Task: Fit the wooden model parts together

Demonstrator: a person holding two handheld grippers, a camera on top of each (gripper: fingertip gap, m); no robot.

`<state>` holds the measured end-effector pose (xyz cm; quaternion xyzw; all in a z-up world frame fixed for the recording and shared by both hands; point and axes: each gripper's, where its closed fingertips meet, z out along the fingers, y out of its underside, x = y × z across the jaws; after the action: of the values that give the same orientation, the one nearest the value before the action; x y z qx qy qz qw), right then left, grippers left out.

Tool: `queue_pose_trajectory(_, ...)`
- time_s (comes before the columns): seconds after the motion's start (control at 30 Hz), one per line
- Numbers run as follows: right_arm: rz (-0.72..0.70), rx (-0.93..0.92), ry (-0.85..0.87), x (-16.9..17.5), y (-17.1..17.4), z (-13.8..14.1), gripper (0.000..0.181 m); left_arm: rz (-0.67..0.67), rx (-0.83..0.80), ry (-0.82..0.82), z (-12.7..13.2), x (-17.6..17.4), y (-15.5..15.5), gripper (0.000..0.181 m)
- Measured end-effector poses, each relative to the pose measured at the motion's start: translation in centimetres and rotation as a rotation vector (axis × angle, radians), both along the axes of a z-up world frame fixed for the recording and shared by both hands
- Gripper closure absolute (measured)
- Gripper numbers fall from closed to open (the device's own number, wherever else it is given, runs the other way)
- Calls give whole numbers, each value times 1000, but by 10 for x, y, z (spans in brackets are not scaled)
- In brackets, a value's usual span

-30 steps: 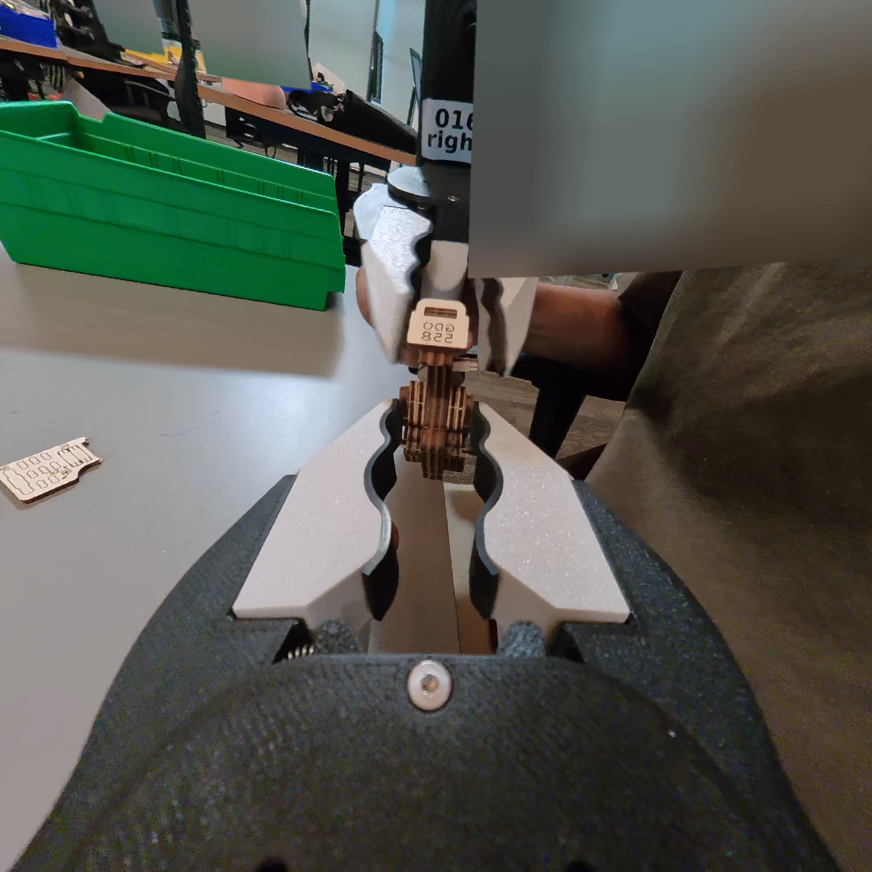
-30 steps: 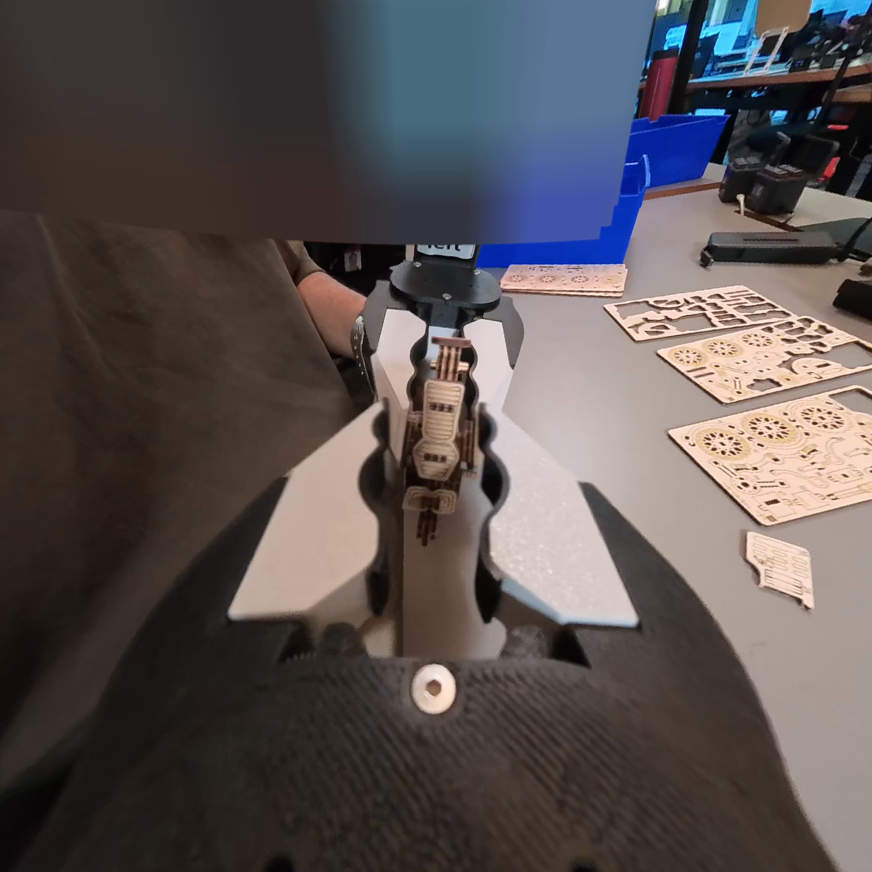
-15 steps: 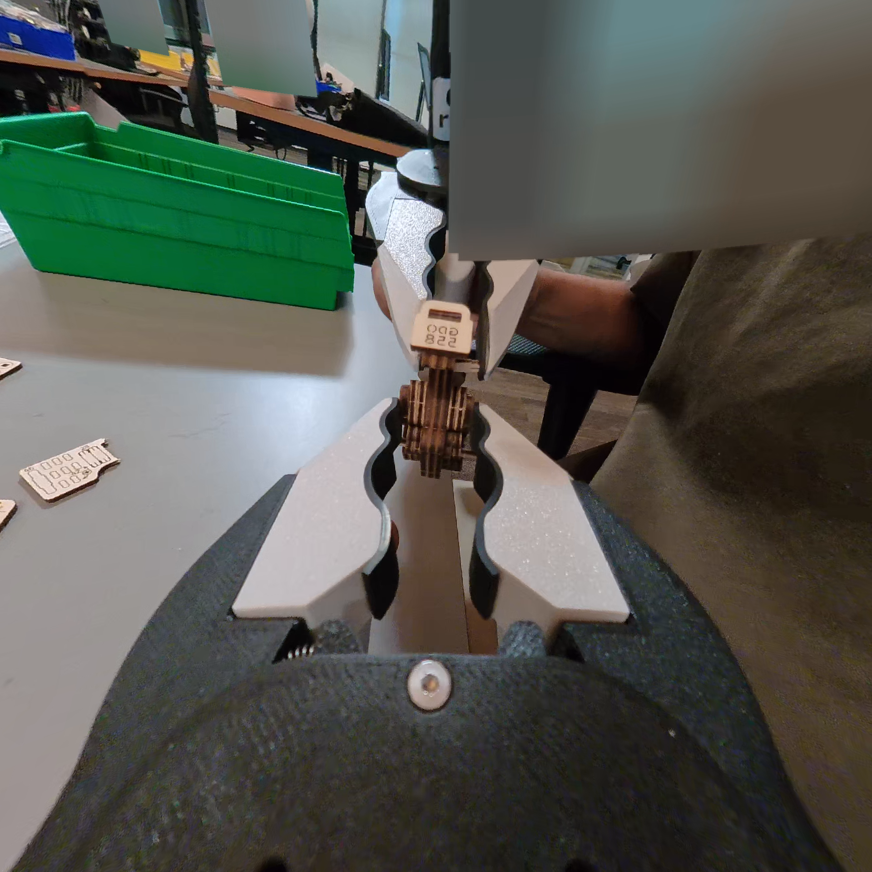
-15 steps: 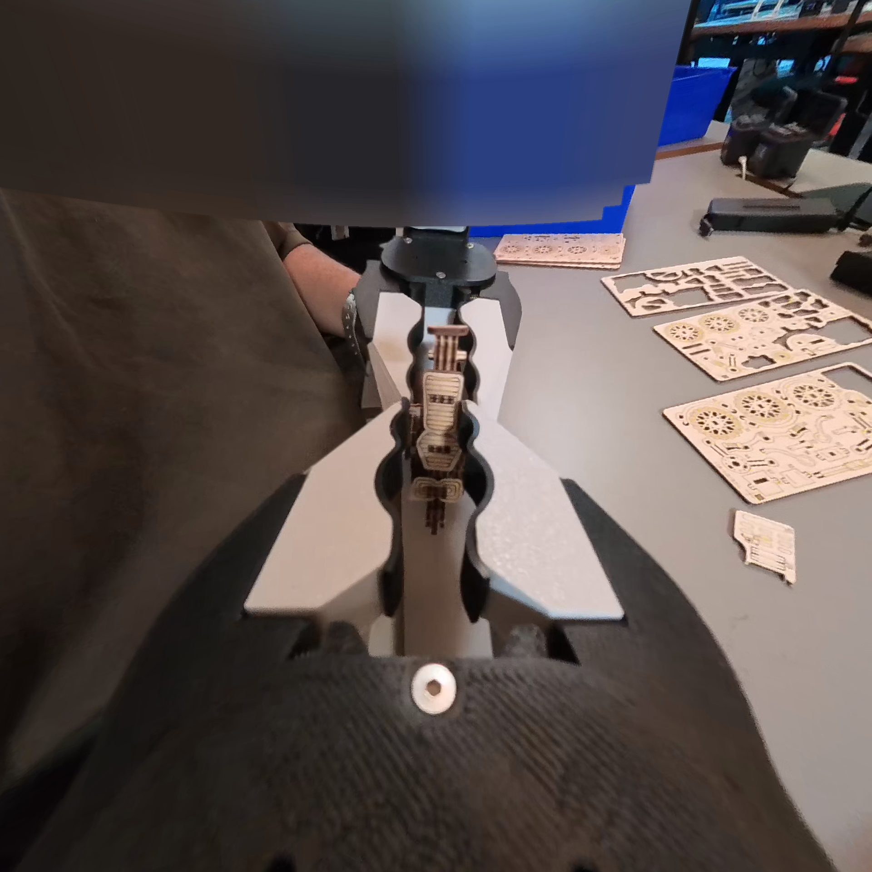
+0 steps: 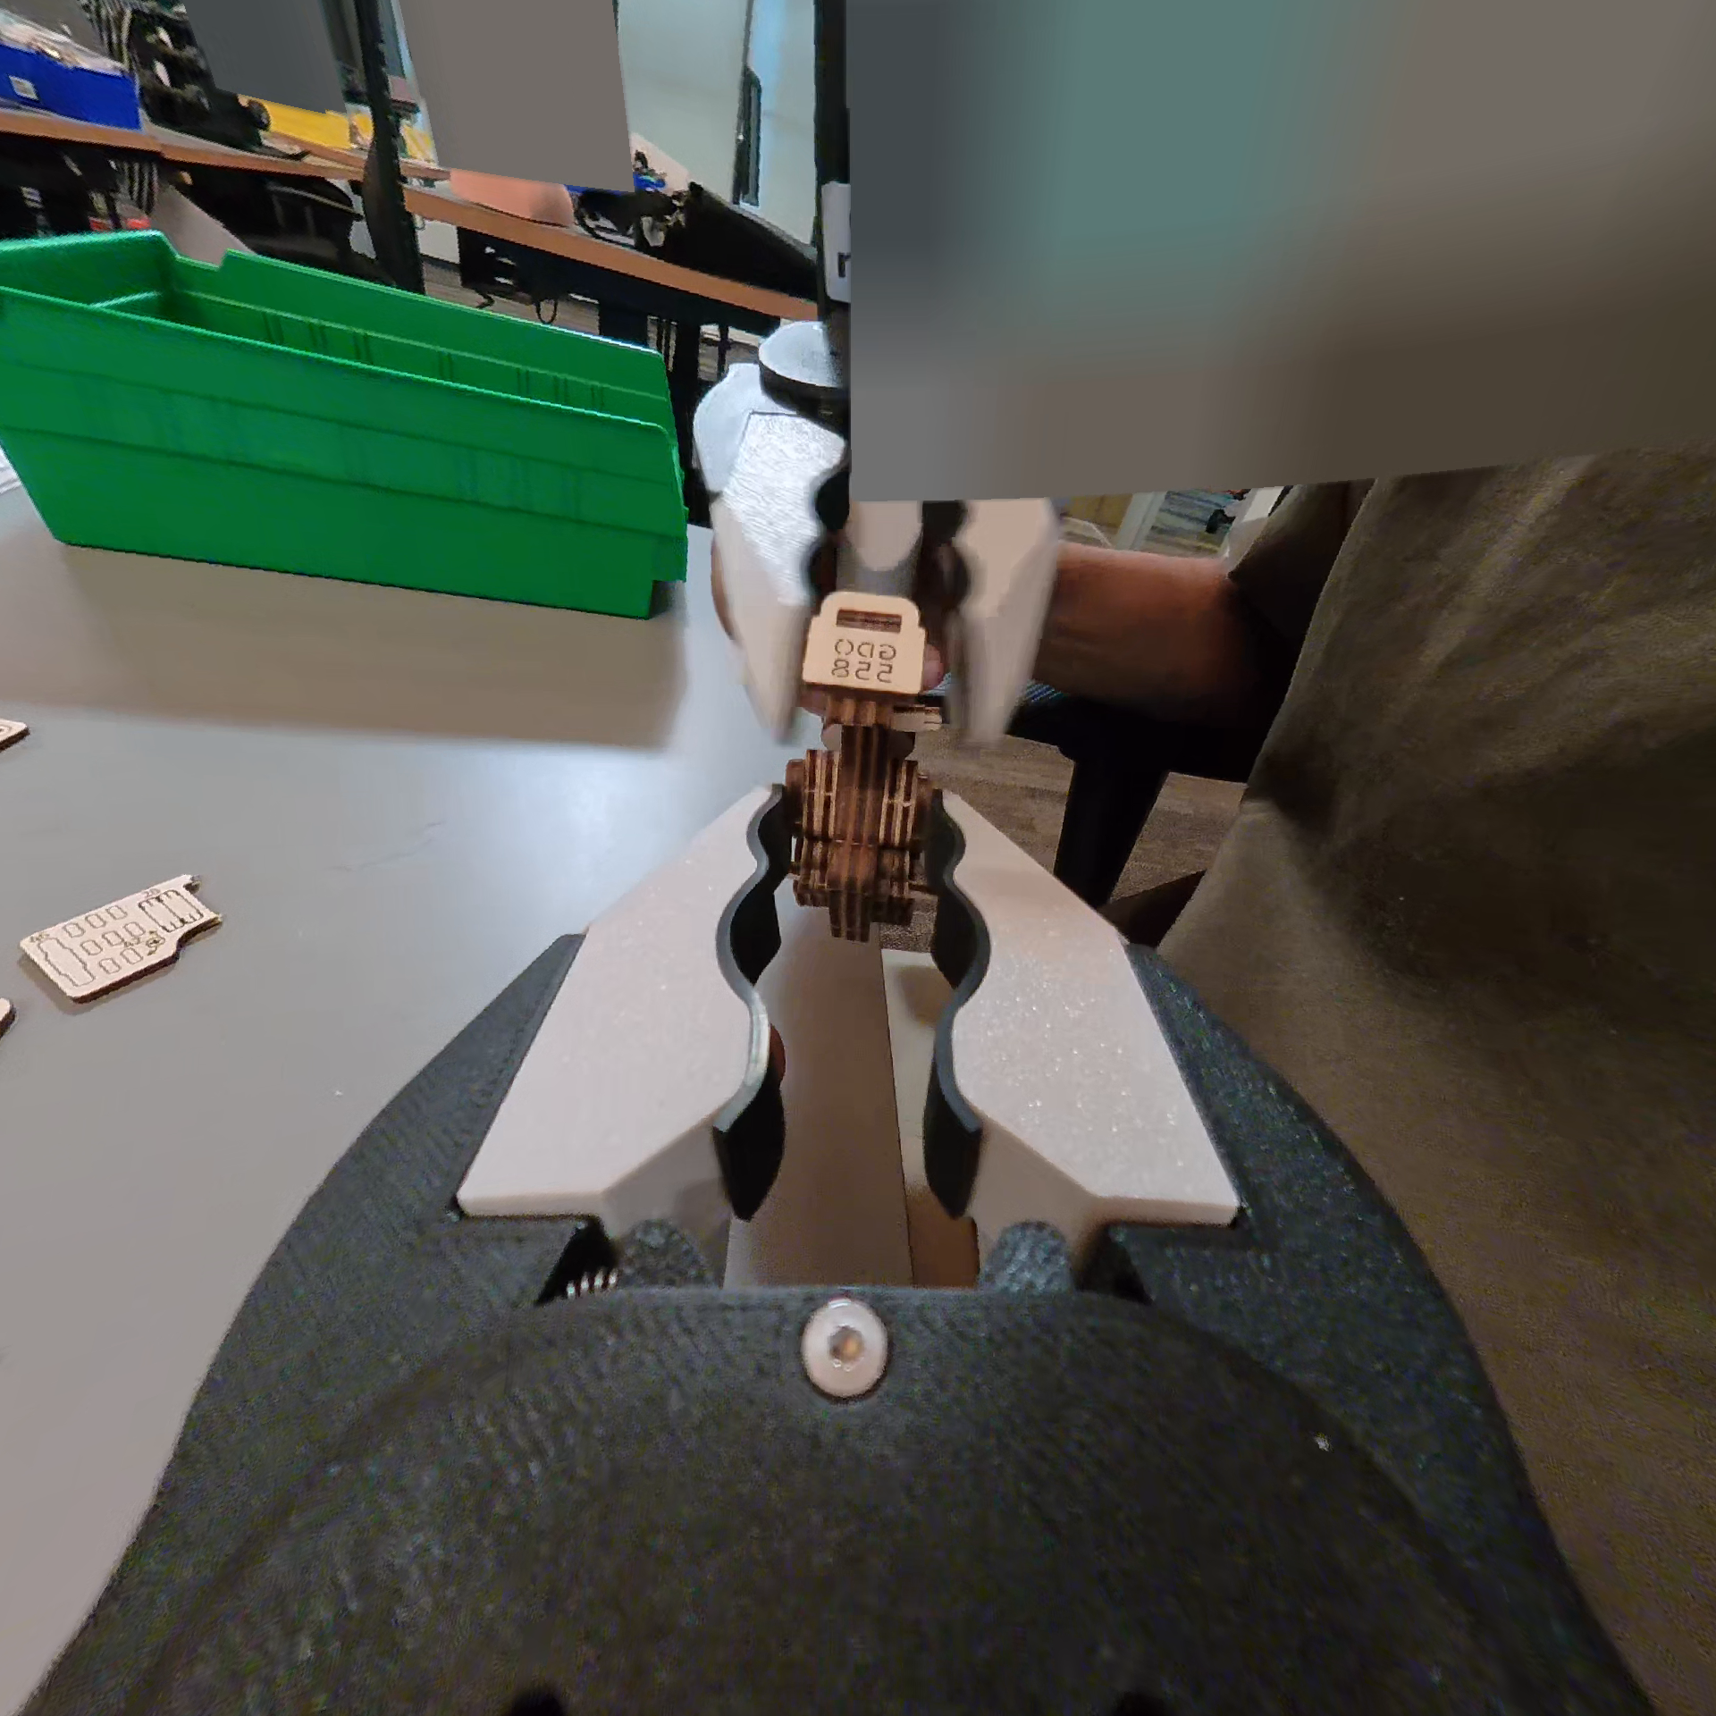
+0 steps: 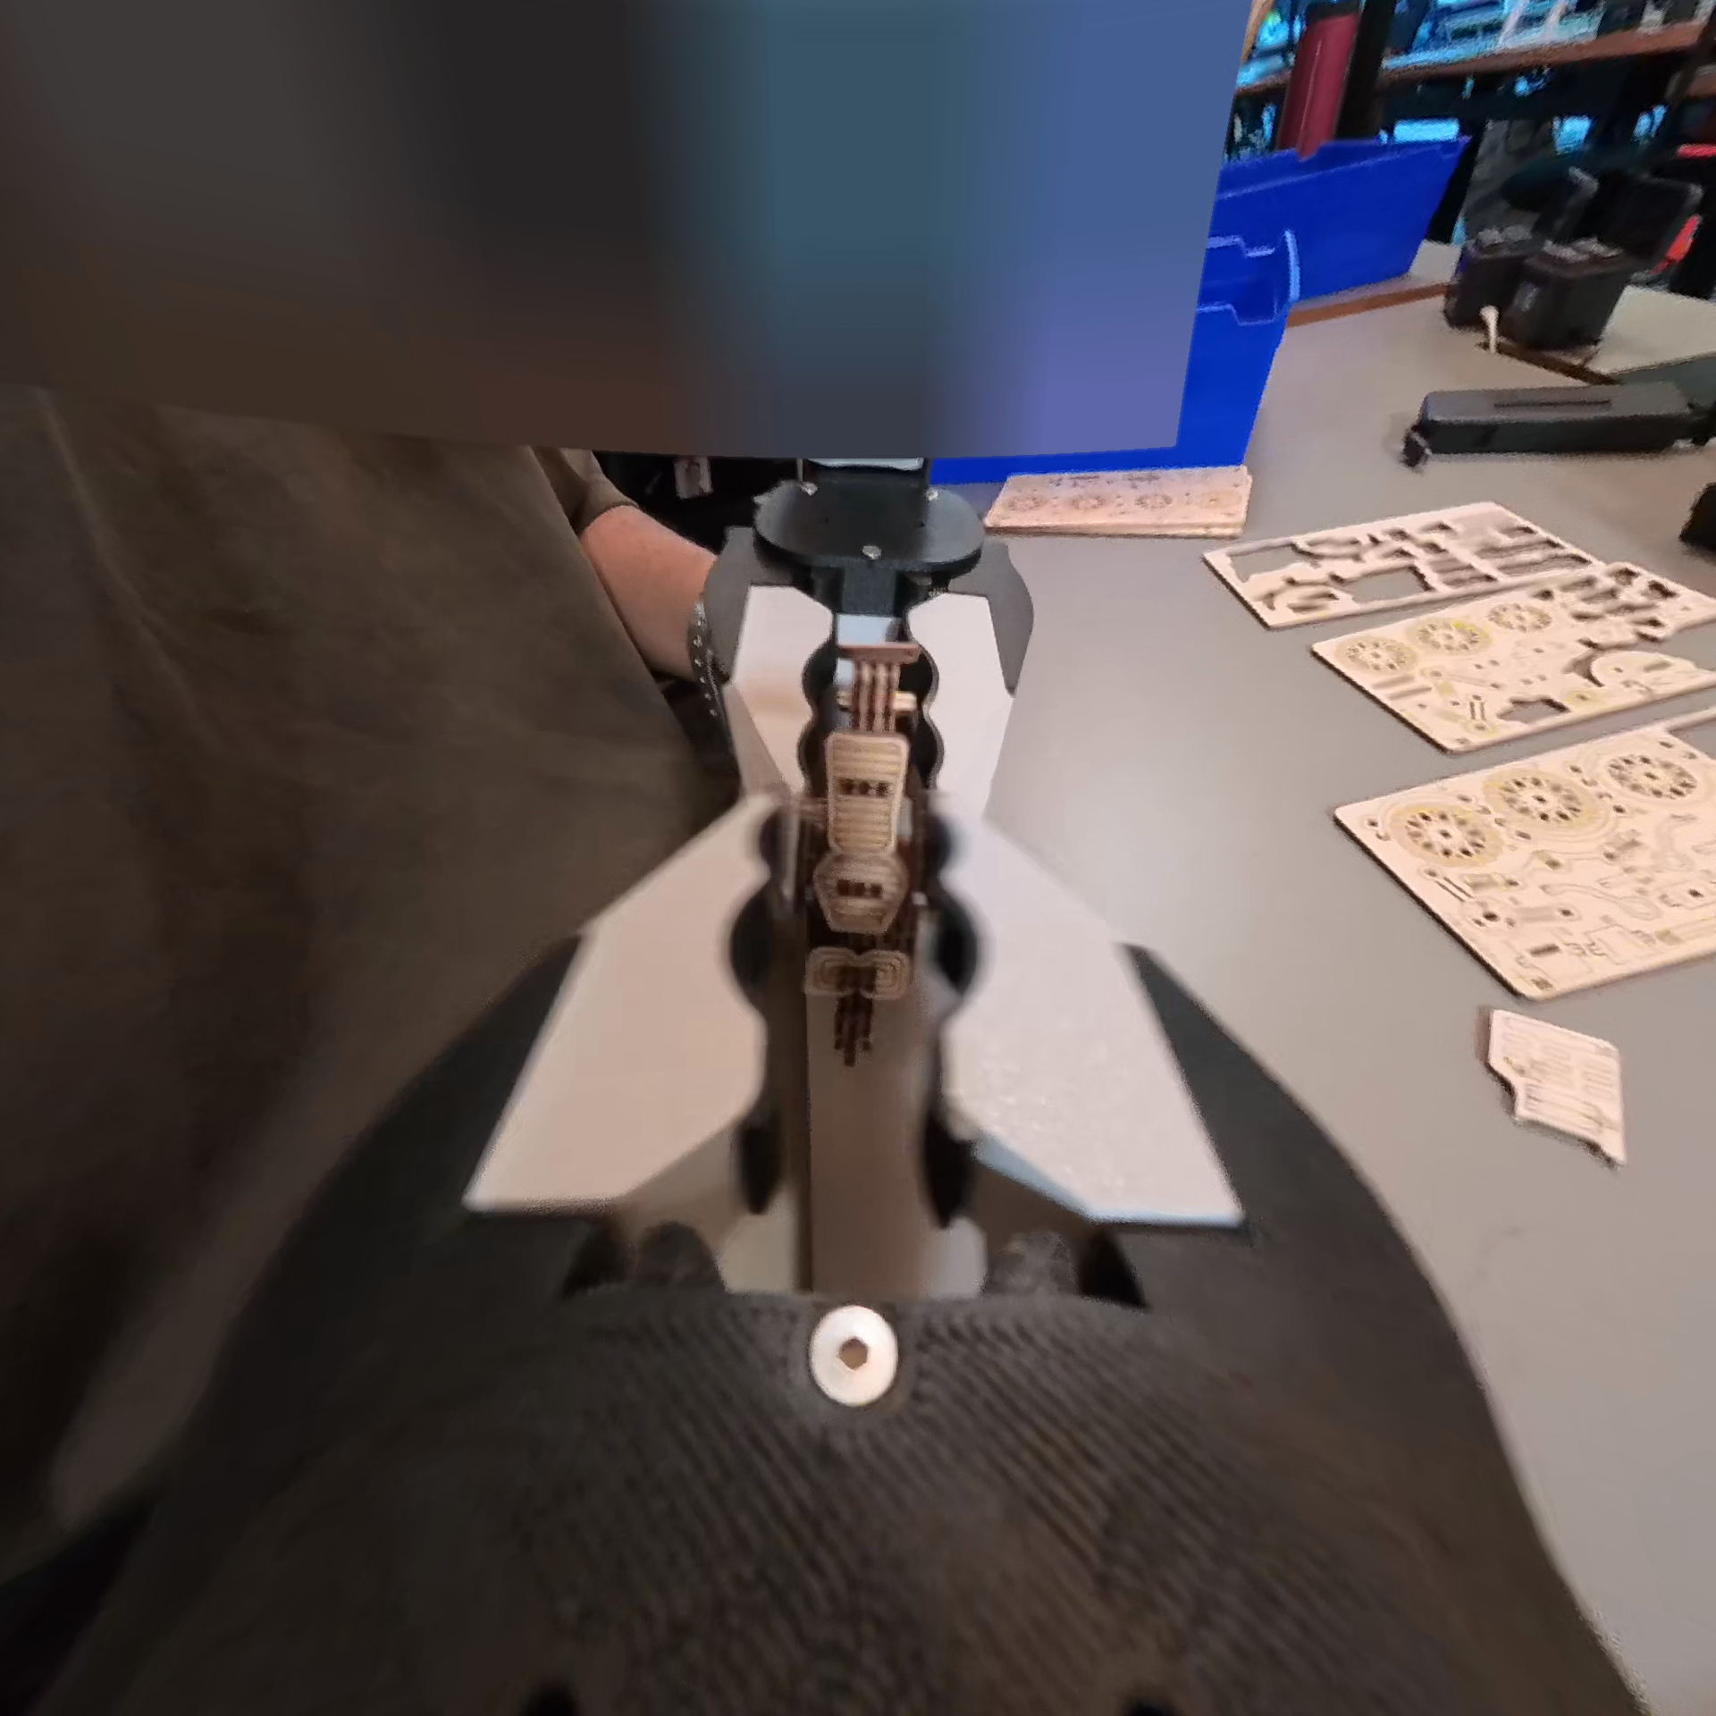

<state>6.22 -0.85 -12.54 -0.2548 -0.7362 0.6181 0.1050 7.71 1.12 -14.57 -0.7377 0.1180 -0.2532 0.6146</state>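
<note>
Wooden layers fill the middle of the left wrist view: the left gripper (image 5: 859, 836) pinches a stacked wooden model (image 5: 859, 836) between its grey fingers (image 5: 669, 938), and at twelve o'clock the right gripper (image 5: 873, 669) comes in from the far side, pressed onto a pale flat plate (image 5: 865, 655) that sits right on top of the stack. Compared with a second ago the two tools have closed in a little and the view has swung, so a green bin (image 5: 353, 446) at ten o'clock and a loose cut piece (image 5: 121, 938) on the grey table (image 5: 371, 836) at nine o'clock show more fully. In the right wrist view the right gripper (image 6: 859, 891) clamps the near end of the same model (image 6: 864, 882), whose far end runs to twelve o'clock into the left gripper (image 6: 868, 706); the picture is blurrier than before, hinting at a push. Punched wooden sheets (image 6: 1541, 864) lie at three o'clock. The plate looks close to seated, though whether its tabs are home cannot be told.
</note>
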Motion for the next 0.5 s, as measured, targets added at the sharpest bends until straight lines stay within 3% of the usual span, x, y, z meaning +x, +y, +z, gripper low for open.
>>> queue_pose_trajectory(0.03,-11,17,-5,-1,0,-2,162,16,-7,4,-1,-2,1,156)
queue_pose_trajectory(0.2,-51,14,9,-6,5,1,160,18,-30,-76,1,-5,3,156)
queue_pose_trajectory(0.23,-95,0,41,-11,10,5,154,27,-52,-122,-1,-8,4,156)
queue_pose_trajectory(0.3,-217,-49,141,-23,29,20,120,64,-99,-234,-5,-20,7,157)
queue_pose_trajectory(0.37,-273,-96,210,-24,43,35,134,102,-158,-377,-9,-33,11,156)
queue_pose_trajectory(0.43,-295,-85,273,-21,49,42,181,160,-244,-505,-21,-46,14,157)
queue_pose_trajectory(0.5,-405,15,306,-29,57,36,181,207,-348,-593,-41,-55,16,157)
